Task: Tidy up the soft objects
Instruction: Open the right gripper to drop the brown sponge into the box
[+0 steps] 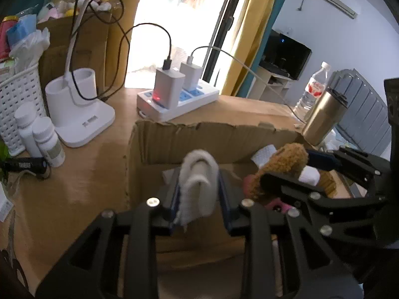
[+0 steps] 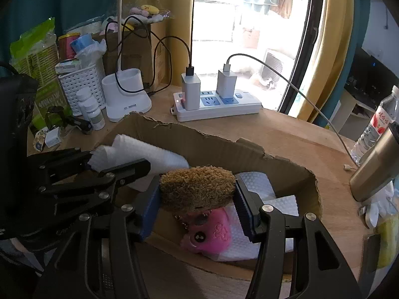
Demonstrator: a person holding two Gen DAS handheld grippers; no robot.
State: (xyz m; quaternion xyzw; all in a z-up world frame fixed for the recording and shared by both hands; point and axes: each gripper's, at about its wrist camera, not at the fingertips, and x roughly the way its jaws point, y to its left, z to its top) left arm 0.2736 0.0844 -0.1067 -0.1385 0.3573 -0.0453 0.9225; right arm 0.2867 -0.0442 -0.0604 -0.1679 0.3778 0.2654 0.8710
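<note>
Both my grippers are over the torn cardboard box (image 2: 249, 149) on the wooden tabletop (image 2: 286, 134). My left gripper (image 1: 199, 196) has the white folded cloth (image 1: 198, 186) between its blue pads – jaws only slightly apart, and the cloth looks loose rather than squeezed (it hangs blurred in the left wrist view), so I read it as let go. In the right wrist view that cloth (image 2: 139, 157) sticks out past the left gripper (image 2: 119, 167) over the box's left end. My right gripper (image 2: 197, 199) is clamped about half open on the brown fuzzy plush (image 2: 197, 186), pads pressing both its sides – it's held just above the box interior. Under it, inside the box, a pink toy (image 2: 212, 231) lies on white padded sheets (image 2: 254, 186). Behind the box: white power strip (image 2: 219, 107) with two chargers, white lamp base (image 2: 124, 99), metal tumbler (image 2: 374, 169) at right.
</note>
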